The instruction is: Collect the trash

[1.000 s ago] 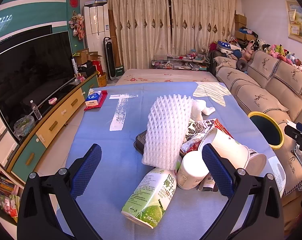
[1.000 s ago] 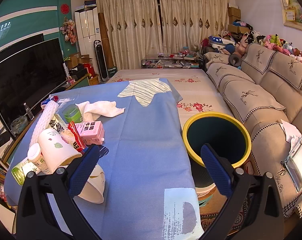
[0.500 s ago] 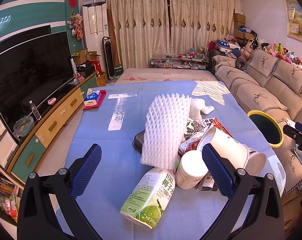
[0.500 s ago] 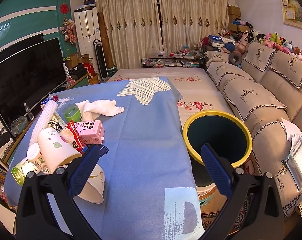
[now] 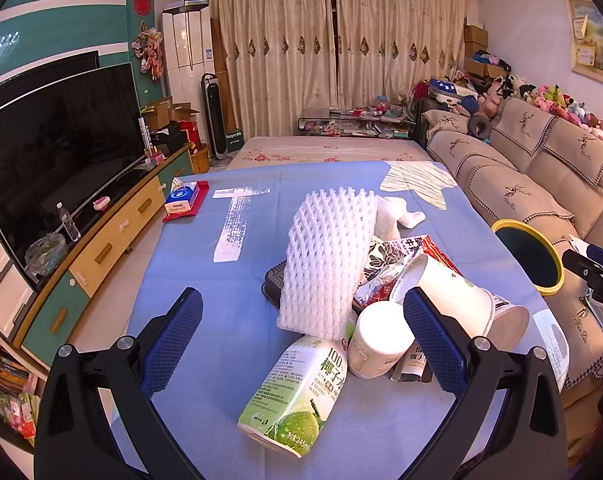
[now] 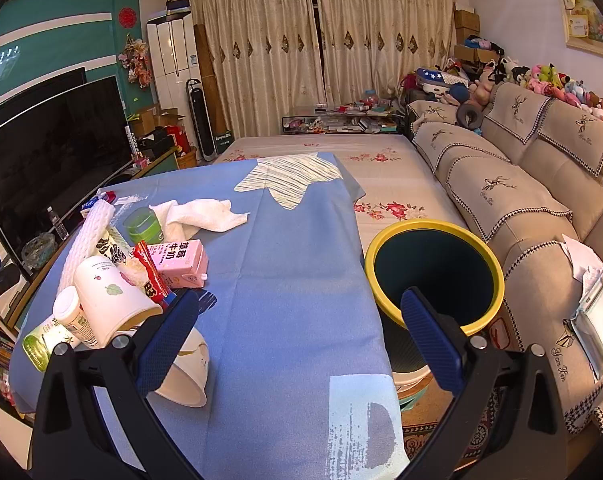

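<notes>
The left wrist view looked along the left tool from low over the near end of the blue-clothed desk, close to the trash pile, facing the curtains. The right wrist view sat higher over the desk's right edge, facing the same way, near the yellow-rimmed bin. Both views shared the pile, bin, sofa and television.

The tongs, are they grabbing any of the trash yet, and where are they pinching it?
No. Both tongs are wide open and hold nothing. The left tongs hover above the coconut water carton; the right tongs hang beside the yellow-rimmed bin.
</notes>
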A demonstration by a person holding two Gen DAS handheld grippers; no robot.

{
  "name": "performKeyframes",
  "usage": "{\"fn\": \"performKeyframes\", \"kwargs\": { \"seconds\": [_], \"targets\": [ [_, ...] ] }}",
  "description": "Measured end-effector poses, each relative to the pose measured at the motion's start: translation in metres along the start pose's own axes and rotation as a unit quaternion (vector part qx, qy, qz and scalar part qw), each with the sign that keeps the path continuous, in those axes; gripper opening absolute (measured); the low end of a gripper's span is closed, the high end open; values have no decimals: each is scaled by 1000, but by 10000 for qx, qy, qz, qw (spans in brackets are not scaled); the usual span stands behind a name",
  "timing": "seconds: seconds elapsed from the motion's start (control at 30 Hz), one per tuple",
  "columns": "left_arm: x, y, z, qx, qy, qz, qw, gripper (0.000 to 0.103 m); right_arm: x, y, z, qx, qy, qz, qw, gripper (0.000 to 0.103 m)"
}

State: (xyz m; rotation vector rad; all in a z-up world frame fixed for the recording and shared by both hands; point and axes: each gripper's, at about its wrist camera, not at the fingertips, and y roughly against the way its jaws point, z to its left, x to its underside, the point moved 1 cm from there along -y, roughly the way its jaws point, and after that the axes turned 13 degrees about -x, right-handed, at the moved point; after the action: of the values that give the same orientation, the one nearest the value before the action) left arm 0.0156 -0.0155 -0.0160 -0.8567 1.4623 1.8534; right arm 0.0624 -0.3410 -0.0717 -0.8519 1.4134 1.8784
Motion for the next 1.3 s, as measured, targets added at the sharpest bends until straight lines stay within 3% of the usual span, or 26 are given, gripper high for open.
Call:
{"fn": "performKeyframes", "kwargs": {
  "seconds": [1.3],
  "targets": [
    [-1, 0, 0, 35, -4, 39, 10000, 99, 7, -14, 0, -76, -73, 89, 9999, 96]
  ]
}}
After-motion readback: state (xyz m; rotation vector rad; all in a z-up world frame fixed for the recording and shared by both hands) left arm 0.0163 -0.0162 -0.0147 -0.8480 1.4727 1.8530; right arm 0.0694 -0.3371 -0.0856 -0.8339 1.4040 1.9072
